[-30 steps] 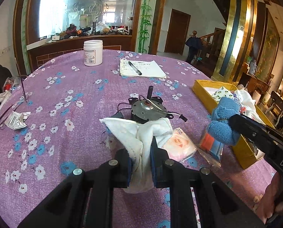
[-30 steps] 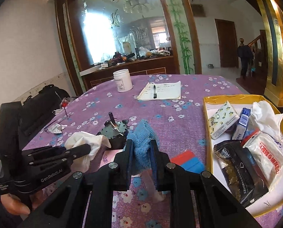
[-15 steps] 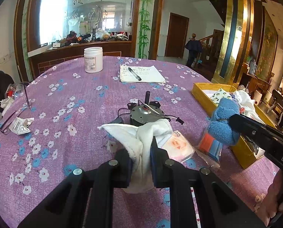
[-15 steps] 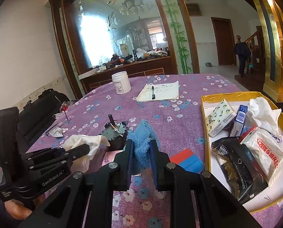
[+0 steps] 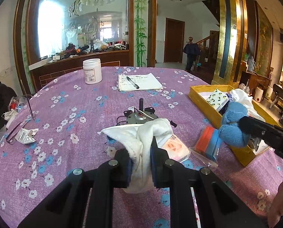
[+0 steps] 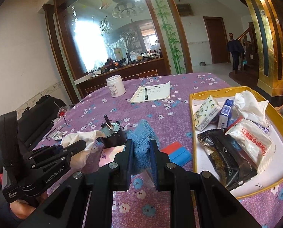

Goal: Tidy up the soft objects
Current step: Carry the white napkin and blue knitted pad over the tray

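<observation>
We look across a round surface (image 5: 52,114) covered in a purple cloth with small flowers. Our left tool (image 5: 141,163) is clamped tight on a white cloth (image 5: 139,136), which bunches up between its pads and hangs lifted just in front of a small grey electric motor (image 5: 139,114) at 12 o'clock from it. Our right tool (image 6: 140,157) is closed on a blue knitted cloth (image 6: 141,134), also pinched between the pads and held above the surface. In the left view that blue cloth sits at 3 o'clock, near the edge of a yellow tray (image 6: 213,92). The tray lies at 2 o'clock from the right tool and holds a patterned tissue pack (image 6: 206,114), a black snack packet (image 6: 227,155) and a white plastic bag (image 6: 246,104). A red and blue block (image 6: 177,152) lies between the right tool and the tray. At the far side stand a white jar (image 5: 92,71) and a notepad with a pen (image 5: 139,79).
</observation>
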Demonstrator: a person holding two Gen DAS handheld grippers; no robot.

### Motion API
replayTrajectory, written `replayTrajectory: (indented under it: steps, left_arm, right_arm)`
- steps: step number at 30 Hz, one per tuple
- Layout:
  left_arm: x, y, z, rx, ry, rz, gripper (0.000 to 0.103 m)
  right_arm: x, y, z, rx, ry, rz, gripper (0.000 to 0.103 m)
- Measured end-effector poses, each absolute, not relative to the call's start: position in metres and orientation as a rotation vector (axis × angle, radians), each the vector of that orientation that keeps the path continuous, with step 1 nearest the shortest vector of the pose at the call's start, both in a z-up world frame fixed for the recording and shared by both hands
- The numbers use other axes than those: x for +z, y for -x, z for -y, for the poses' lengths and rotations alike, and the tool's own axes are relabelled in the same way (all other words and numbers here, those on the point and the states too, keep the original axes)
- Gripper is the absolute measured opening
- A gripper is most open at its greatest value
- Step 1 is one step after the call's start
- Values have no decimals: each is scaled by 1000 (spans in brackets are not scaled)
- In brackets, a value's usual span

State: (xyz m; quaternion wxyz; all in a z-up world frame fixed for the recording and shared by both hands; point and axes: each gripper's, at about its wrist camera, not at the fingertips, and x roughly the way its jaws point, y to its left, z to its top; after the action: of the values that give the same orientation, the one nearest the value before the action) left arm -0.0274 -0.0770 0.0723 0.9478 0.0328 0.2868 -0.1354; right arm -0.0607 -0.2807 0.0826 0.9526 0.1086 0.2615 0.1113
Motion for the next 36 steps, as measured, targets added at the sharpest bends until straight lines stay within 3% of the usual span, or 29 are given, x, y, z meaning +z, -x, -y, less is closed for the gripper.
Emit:
replayTrajectory:
  steps: [24, 36]
  left_arm:
    - [93, 54, 105, -381, -72, -559, 15]
    - [106, 55, 202, -553, -152, -575, 16]
  right_arm:
    - [88, 104, 372, 53, -351, -464, 18]
    - [83, 113, 460, -116, -553, -431, 18]
